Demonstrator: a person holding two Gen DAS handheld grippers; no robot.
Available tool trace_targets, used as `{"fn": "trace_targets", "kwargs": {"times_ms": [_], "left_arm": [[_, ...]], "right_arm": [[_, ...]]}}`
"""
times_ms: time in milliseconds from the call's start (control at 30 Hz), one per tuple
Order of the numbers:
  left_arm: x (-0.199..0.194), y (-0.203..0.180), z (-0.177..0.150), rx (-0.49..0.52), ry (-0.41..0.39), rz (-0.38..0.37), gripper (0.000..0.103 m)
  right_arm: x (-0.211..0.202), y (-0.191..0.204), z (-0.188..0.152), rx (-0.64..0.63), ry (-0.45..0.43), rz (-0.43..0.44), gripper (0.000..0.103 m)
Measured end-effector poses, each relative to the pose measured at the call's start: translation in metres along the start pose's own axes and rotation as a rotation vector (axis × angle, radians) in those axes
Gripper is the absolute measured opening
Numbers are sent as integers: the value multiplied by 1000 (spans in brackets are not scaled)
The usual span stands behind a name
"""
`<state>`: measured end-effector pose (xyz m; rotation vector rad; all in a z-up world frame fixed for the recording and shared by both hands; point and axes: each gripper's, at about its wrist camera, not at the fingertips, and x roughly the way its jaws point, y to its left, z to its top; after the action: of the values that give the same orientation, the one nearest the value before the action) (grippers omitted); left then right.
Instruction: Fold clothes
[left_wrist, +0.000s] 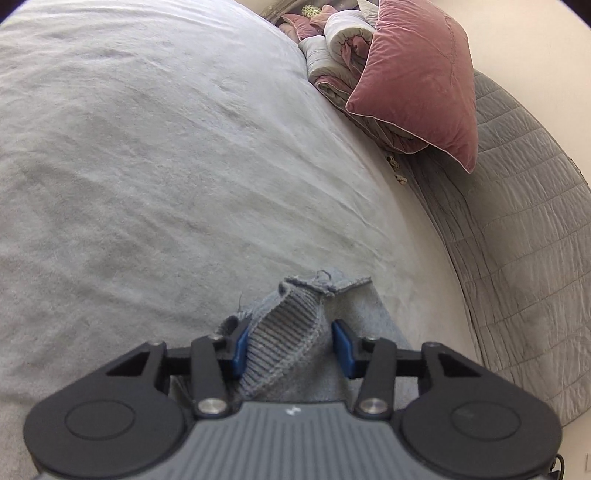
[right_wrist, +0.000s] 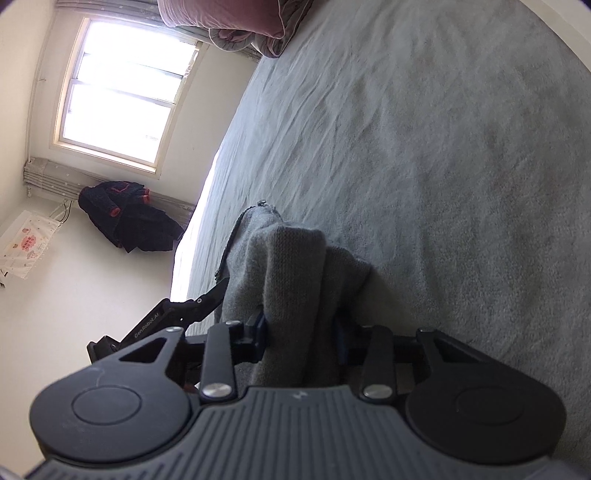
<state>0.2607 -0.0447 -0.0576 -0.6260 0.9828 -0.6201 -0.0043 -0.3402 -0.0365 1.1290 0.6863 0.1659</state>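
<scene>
A wide bed (left_wrist: 147, 166) covered in a pale grey, softly creased sheet fills both views. In the left wrist view its quilted grey headboard (left_wrist: 517, 258) curves along the right side. In the right wrist view a cream wall rises left of the bed, with one bright window (right_wrist: 122, 99), a folded blind beneath it and one dark garment (right_wrist: 125, 218) hanging there.

There is one grey sweater (left_wrist: 291, 332), lying on the near part of the bed, bunched up between the two tongs. One pink cushion (left_wrist: 417, 81) leans on a rolled quilt (left_wrist: 340, 48) at the far right corner, well apart from the sweater.

The left tongs (left_wrist: 291, 349) stand partly open around the sweater's ribbed hem; the left blue pad touches the knit, while the right pad shows a gap beside it. The right tongs (right_wrist: 301, 339) are closed on a raised fold of the sweater (right_wrist: 291, 266), which hides most of both pads. The left tongs also show in the right wrist view, near left, at the sweater's edge (right_wrist: 207, 295).
</scene>
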Motion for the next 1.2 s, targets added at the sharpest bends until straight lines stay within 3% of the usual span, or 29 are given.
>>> {"fn": "trace_targets", "kwargs": {"times_ms": [67, 200, 533, 900, 1200], "left_arm": [[0, 1, 1, -44, -14, -26, 28], [0, 1, 3, -127, -42, -75, 25], [40, -71, 44, -64, -96, -126, 24], [149, -167, 80, 77, -57, -167, 24], [240, -179, 70, 120, -3, -141, 25]], "right_arm": [[4, 9, 1, -6, -22, 19, 30], [4, 20, 13, -6, -57, 47, 29], [-4, 39, 76, 6, -193, 75, 28], [-22, 9, 166, -20, -341, 19, 28], [-15, -51, 215, 16, -392, -57, 28]]}}
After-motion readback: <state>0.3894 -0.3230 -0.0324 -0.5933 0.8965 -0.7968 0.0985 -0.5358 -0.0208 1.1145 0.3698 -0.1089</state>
